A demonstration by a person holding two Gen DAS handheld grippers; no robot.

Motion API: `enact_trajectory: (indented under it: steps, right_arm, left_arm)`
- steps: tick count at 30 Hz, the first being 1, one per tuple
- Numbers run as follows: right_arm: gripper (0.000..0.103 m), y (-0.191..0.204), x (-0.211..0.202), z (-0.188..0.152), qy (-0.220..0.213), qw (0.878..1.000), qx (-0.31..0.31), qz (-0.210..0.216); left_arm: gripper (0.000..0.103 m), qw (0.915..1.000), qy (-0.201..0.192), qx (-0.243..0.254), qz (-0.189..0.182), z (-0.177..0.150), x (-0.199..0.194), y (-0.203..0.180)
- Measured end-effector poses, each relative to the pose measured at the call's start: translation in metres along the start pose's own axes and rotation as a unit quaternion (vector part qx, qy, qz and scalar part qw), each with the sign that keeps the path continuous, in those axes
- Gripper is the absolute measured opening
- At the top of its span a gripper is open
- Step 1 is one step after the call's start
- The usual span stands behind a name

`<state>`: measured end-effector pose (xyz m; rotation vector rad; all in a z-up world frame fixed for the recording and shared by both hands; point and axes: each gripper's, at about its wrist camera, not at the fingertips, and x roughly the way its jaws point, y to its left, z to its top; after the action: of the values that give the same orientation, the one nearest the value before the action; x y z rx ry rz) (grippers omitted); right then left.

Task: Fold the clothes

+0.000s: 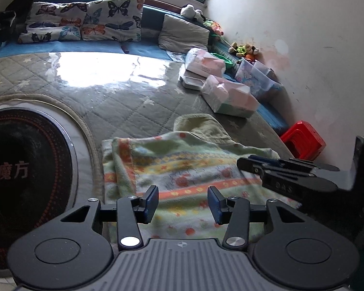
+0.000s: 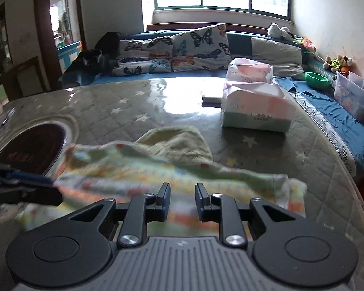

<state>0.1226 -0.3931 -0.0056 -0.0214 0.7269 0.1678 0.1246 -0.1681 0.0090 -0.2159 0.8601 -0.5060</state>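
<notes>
A patterned green, orange and yellow cloth (image 1: 182, 169) lies folded on the quilted table cover, with a plain green piece (image 1: 201, 126) sticking out behind it. My left gripper (image 1: 183, 205) is open just above the cloth's near edge. My right gripper (image 2: 182, 202) is open over the same cloth (image 2: 157, 172), holding nothing. The right gripper also shows in the left wrist view (image 1: 245, 163) at the cloth's right side. The left gripper shows in the right wrist view (image 2: 46, 184) at the cloth's left edge.
A round black cooktop (image 1: 24, 174) is set in the table at left. Tissue packs (image 2: 254, 109) sit at the right rear of the table. A red stool (image 1: 303, 140) stands by the wall. A sofa with butterfly pillows (image 2: 196, 48) runs behind.
</notes>
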Motion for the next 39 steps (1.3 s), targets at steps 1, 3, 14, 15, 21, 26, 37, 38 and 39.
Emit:
enact_trajectory:
  steps: [1, 3, 14, 15, 21, 26, 37, 38, 39]
  right_arm:
    - [0.022, 0.002, -0.006, -0.005, 0.001, 1.0, -0.001, 0.001]
    - [0.022, 0.005, -0.017, -0.014, 0.002, 1.0, -0.003, 0.004]
    - [0.023, 0.031, -0.051, -0.061, -0.006, 0.999, -0.032, -0.012]
    - [0.023, 0.03, -0.05, -0.062, -0.005, 1.0, -0.025, -0.011]
    - [0.033, 0.028, -0.056, -0.063, -0.012, 1.0, -0.006, -0.016]
    - [0.056, 0.03, -0.064, -0.067, -0.013, 1.0, 0.008, -0.02]
    - [0.073, 0.046, -0.076, -0.079, -0.013, 0.999, 0.023, -0.025]
    - [0.073, 0.047, -0.077, -0.08, -0.013, 0.999, 0.023, -0.025]
    - [0.075, 0.049, -0.078, -0.081, -0.013, 0.999, 0.023, -0.025]
  left_arm:
    - [0.05, 1.0, 0.001, 0.004, 0.001, -0.002, 0.0, -0.002]
    - [0.052, 0.9999, 0.005, 0.015, 0.003, -0.008, 0.0, -0.006]
    - [0.057, 0.9972, 0.003, 0.069, 0.028, -0.036, -0.005, -0.019]
    - [0.057, 0.9969, 0.002, 0.072, 0.03, -0.038, -0.005, -0.019]
    - [0.064, 0.9959, 0.001, 0.082, 0.038, -0.042, -0.011, -0.022]
    - [0.084, 0.996, -0.01, 0.079, 0.041, -0.048, -0.022, -0.024]
    - [0.103, 0.9953, -0.018, 0.073, 0.061, -0.07, -0.044, -0.015]
    - [0.103, 0.9954, -0.018, 0.071, 0.062, -0.072, -0.046, -0.014]
    - [0.103, 0.9955, -0.018, 0.069, 0.062, -0.074, -0.048, -0.013]
